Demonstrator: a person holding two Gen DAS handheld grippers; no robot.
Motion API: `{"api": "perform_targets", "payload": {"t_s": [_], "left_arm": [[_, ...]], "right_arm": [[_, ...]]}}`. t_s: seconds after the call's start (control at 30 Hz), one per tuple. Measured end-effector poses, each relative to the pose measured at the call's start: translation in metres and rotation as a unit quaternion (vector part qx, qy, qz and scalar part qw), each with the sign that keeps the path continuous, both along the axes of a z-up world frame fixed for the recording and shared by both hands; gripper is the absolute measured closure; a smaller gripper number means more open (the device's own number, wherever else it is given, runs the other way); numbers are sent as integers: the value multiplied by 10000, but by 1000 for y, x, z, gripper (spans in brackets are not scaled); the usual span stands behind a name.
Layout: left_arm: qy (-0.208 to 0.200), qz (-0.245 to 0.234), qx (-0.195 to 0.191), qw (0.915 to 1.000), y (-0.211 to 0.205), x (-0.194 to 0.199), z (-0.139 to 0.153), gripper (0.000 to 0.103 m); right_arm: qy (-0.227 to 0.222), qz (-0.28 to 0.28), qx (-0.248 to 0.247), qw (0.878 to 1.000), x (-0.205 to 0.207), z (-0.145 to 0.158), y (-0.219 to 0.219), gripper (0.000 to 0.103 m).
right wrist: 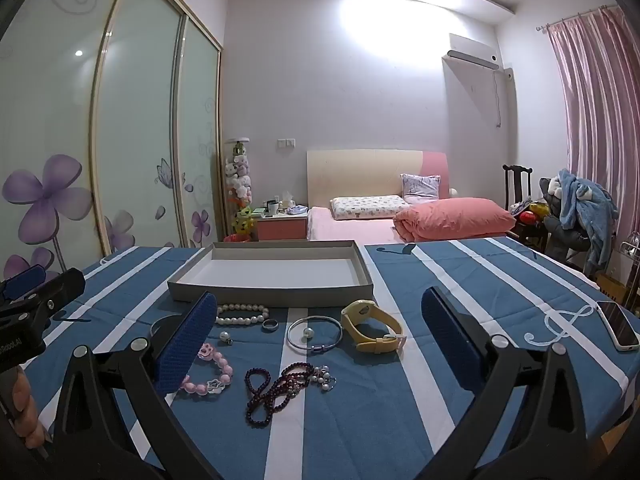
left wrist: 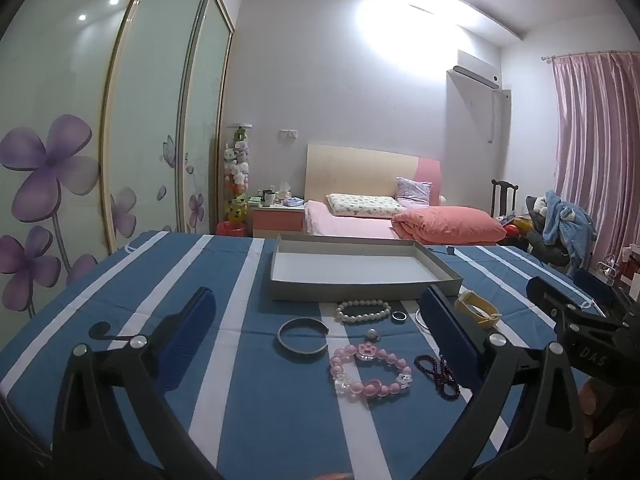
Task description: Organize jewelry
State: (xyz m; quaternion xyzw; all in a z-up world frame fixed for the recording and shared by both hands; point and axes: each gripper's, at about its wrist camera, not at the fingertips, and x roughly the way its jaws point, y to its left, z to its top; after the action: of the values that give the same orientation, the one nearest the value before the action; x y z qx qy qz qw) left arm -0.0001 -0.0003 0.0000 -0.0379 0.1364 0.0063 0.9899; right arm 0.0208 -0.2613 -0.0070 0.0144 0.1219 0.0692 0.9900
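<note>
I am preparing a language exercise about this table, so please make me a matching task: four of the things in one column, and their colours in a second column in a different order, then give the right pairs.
Things:
1. watch
2. pearl bracelet
3. long bead string
4. flower-charm bracelet

Colours:
A. pink
B. dark red
C. yellow
D. white

Pairs: 1-C, 2-D, 3-B, 4-A.

All four lie on the striped cloth, in front of the grey tray, which holds nothing yet.

Left hand-held gripper [left wrist: 320,336] open above bracelets; tray [left wrist: 360,280] behind.
</note>
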Motion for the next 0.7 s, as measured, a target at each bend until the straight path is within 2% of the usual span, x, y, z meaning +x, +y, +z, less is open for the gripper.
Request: {"api": "perform_targets", "payload": {"t_s": [0.7], "left_arm": [[17, 44, -10, 10000, -4, -2, 0, 4]], "right_arm": [[18, 8, 10, 10000, 0, -1, 0, 2]]}}
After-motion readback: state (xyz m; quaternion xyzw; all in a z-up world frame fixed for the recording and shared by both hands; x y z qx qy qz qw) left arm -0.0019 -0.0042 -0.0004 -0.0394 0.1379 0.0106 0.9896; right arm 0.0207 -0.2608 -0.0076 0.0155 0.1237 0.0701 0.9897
